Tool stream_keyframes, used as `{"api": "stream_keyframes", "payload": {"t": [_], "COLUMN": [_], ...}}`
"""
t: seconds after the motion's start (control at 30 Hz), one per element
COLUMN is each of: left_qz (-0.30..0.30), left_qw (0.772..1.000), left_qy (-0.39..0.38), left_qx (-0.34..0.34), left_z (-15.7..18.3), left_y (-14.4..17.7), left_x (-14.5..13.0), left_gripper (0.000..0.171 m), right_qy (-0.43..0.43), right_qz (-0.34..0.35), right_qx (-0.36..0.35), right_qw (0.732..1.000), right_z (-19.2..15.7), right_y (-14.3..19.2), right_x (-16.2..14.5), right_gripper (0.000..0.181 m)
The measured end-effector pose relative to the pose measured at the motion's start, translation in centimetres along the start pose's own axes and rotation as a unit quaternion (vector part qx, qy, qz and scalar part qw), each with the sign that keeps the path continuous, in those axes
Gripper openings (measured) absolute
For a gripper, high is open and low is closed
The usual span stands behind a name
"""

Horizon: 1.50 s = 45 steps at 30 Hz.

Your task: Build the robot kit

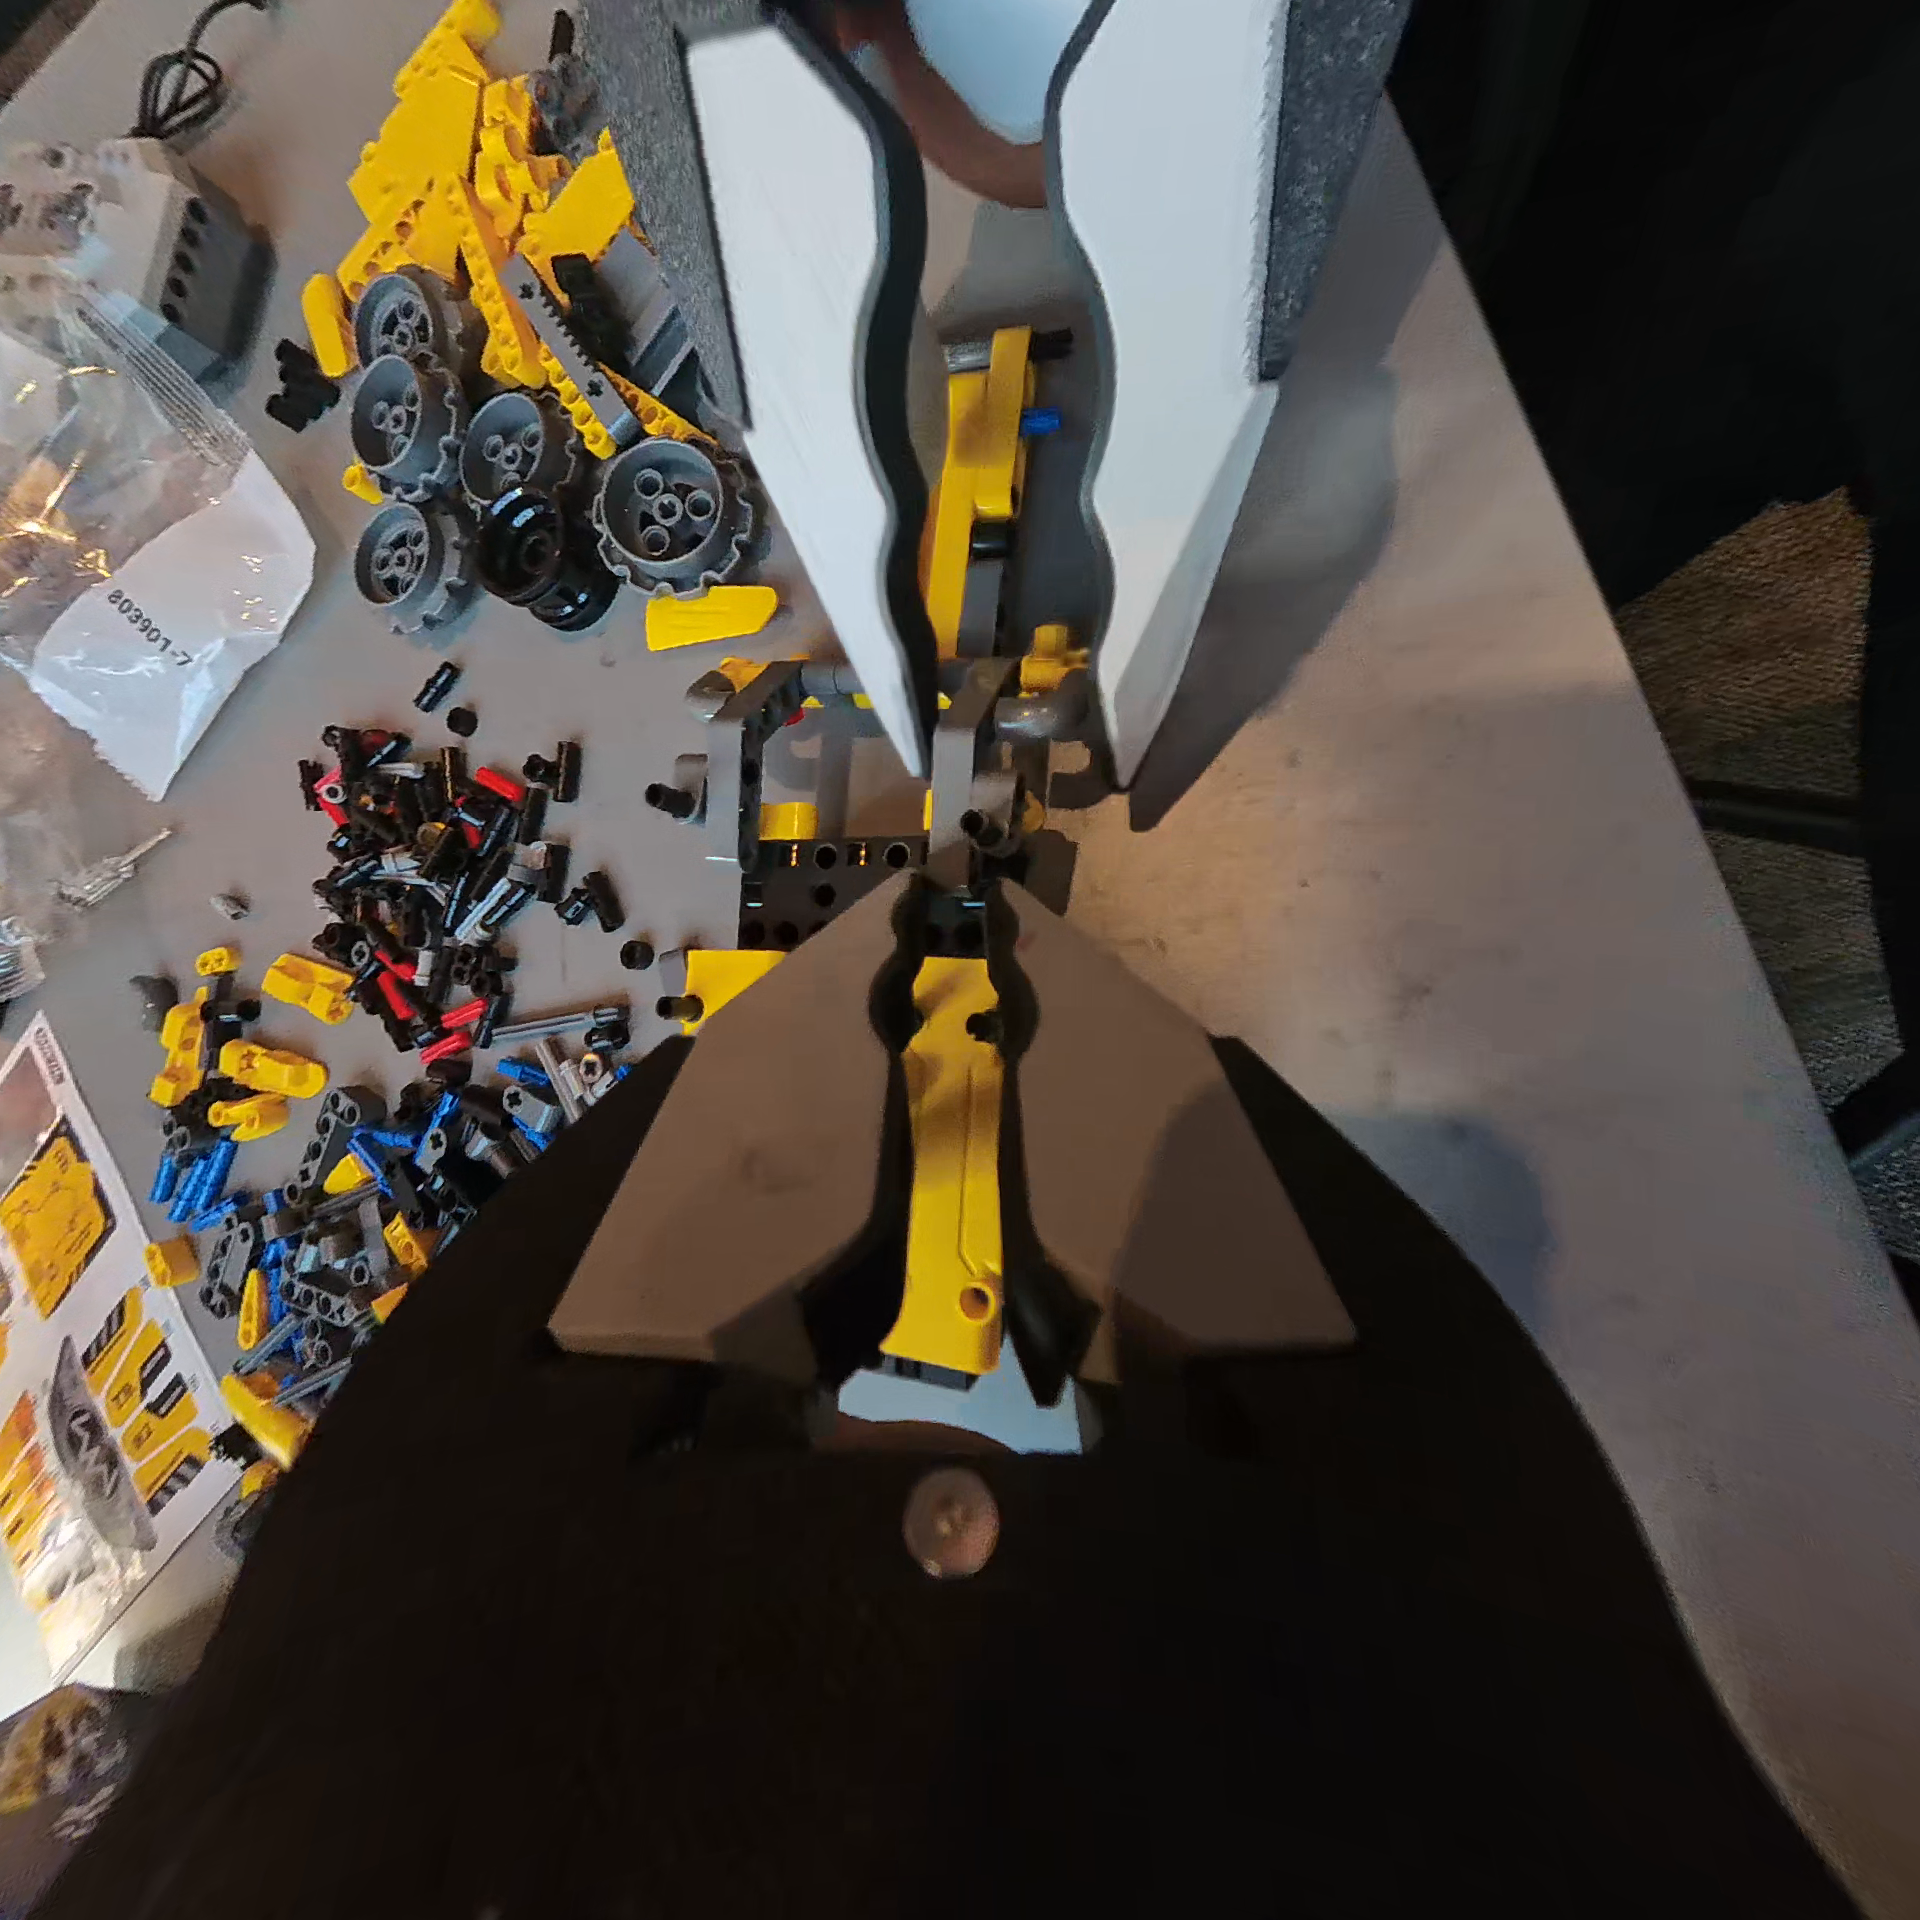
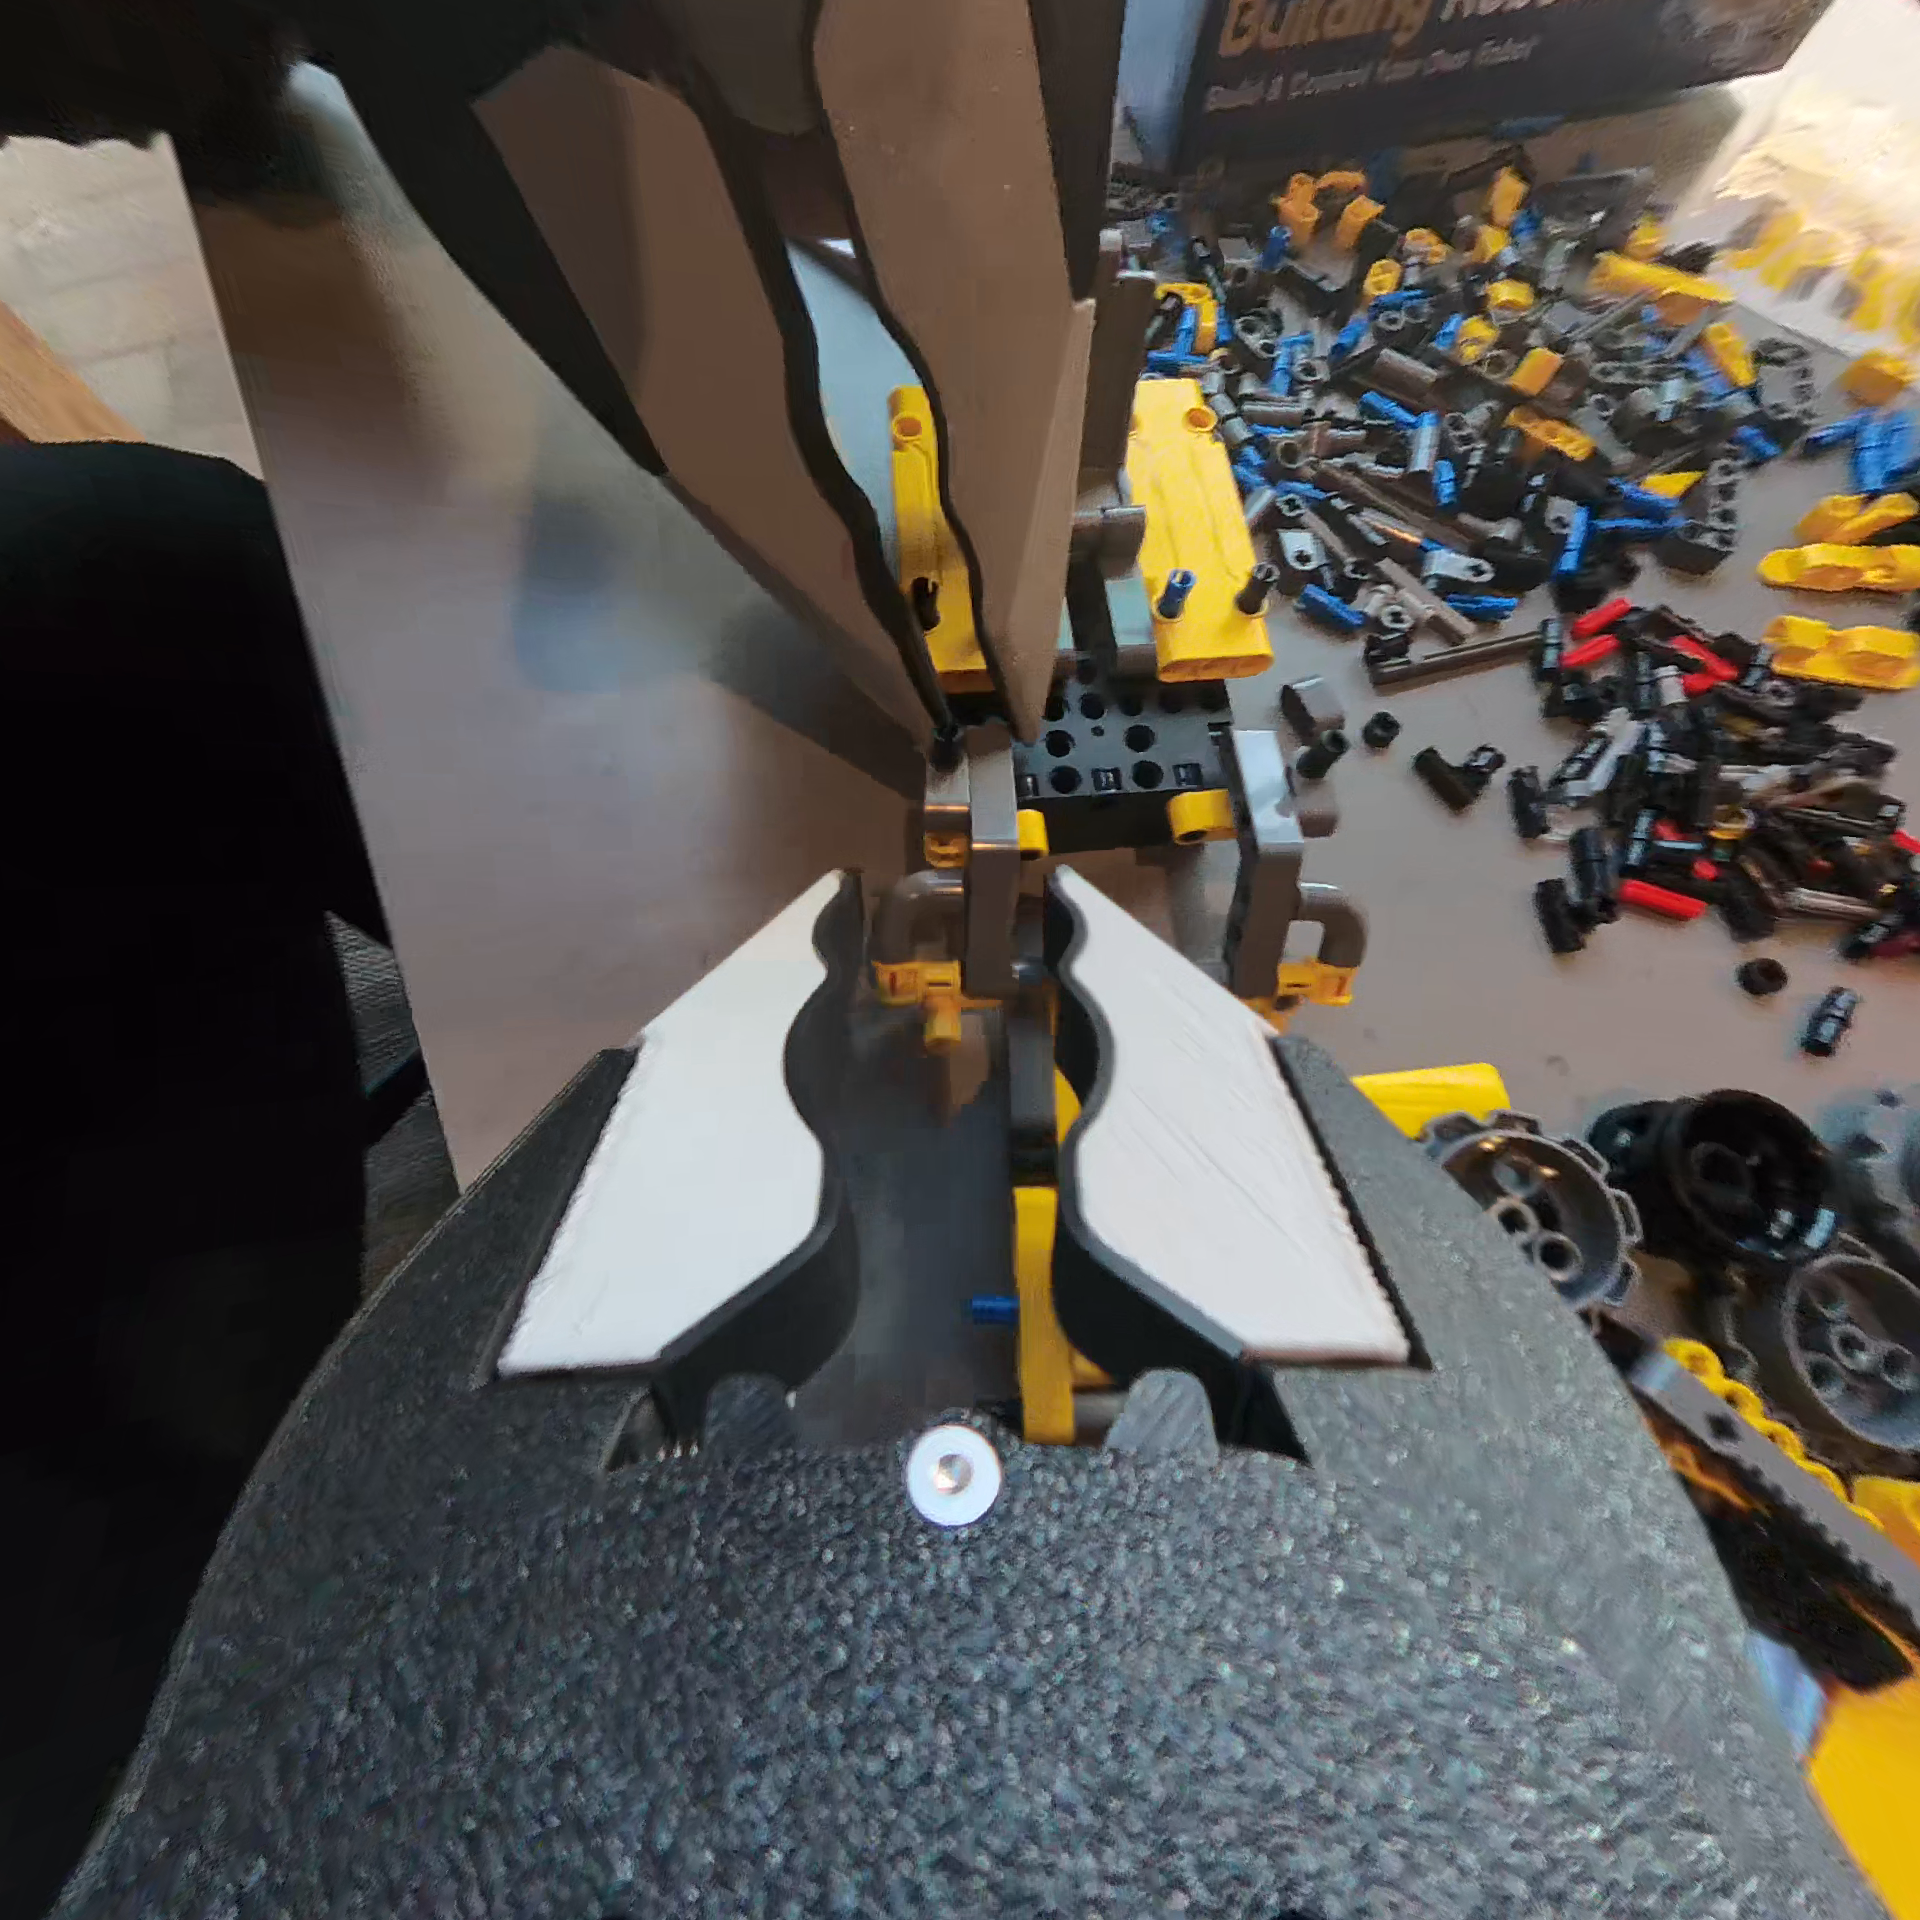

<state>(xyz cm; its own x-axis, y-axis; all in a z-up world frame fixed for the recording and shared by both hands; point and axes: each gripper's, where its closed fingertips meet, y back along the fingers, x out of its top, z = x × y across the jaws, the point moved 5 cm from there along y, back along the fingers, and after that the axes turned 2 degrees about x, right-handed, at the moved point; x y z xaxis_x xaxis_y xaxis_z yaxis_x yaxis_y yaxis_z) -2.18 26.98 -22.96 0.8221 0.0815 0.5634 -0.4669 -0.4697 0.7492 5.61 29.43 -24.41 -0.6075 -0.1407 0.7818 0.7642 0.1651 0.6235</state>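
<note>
A part-built brick model with a black block [image 1: 821, 862] and grey frame stands on the grey table [image 1: 1351, 935]. My left gripper [image 1: 951, 894], with tan fingers, is shut on the model's yellow panel [image 1: 951, 1195]. My right gripper [image 2: 951, 894], with white fingers, is open. It straddles the model's grey upright [image 2: 987, 894] and yellow arm [image 2: 1039, 1299], which lies close to its right finger. The right gripper [image 1: 1016, 764] faces mine from above in the left wrist view. The left gripper [image 2: 987, 727] shows in the right wrist view, clamped on the yellow panel [image 2: 920, 540] beside the black block [image 2: 1101, 769].
Loose pins and connectors [image 1: 436, 862] are heaped to the left. Grey and black wheels [image 1: 520, 468], yellow beams [image 1: 468, 187], a plastic bag [image 1: 156, 623], a booklet [image 1: 83, 1299] and a grey box unit [image 1: 177, 249] lie nearby. The table edge [image 1: 1558, 623] runs on the right. A dark carton [image 2: 1455, 62] stands behind. The grippers are tip to tip, or close to it.
</note>
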Motion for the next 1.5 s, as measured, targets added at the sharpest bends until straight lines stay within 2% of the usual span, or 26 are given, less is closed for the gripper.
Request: {"api": "stream_keyframes", "payload": {"t": [0.27, 0.53, 0.7, 0.87, 1.17, 1.5], "left_qz": [0.034, 0.063, 0.071, 0.073, 0.091, 0.075], "left_qw": [0.999, 0.998, 0.997, 0.997, 0.994, 0.996], "left_qy": [0.015, 0.032, 0.03, 0.035, 0.057, 0.036], "left_qx": [-0.005, -0.003, 0.002, 0.004, 0.007, 0.028], "left_z": [-0.2, -0.2, -0.3, -0.5, -0.7, -0.5], "left_y": [0.0, -0.3, -0.4, -0.2, 0.0, -0.3], "left_x": [0.3, 0.2, 0.2, 0.1, 0.6, 0.3], "left_gripper": [0.004, 0.004, 0.004, 0.004, 0.004, 0.003], "right_qy": [0.013, 0.025, 0.059, 0.061, 0.07, 0.069], "right_qz": [-0.023, -0.046, -0.053, -0.044, -0.046, -0.038], "right_qx": [0.012, -0.012, -0.018, 0.004, -0.001, -0.001], "right_qw": [1.0, 0.999, 0.997, 0.997, 0.996, 0.997], "right_z": [0.5, 0.8, 0.9, 1.2, 1.3, 1.3], "right_y": [0.0, -0.1, -0.2, -0.3, -0.3, -0.4], "right_x": [0.7, 0.9, 0.9, 1.0, 1.1, 1.1], "right_gripper": [0.026, 0.017, 0.017, 0.017, 0.016, 0.016]}}
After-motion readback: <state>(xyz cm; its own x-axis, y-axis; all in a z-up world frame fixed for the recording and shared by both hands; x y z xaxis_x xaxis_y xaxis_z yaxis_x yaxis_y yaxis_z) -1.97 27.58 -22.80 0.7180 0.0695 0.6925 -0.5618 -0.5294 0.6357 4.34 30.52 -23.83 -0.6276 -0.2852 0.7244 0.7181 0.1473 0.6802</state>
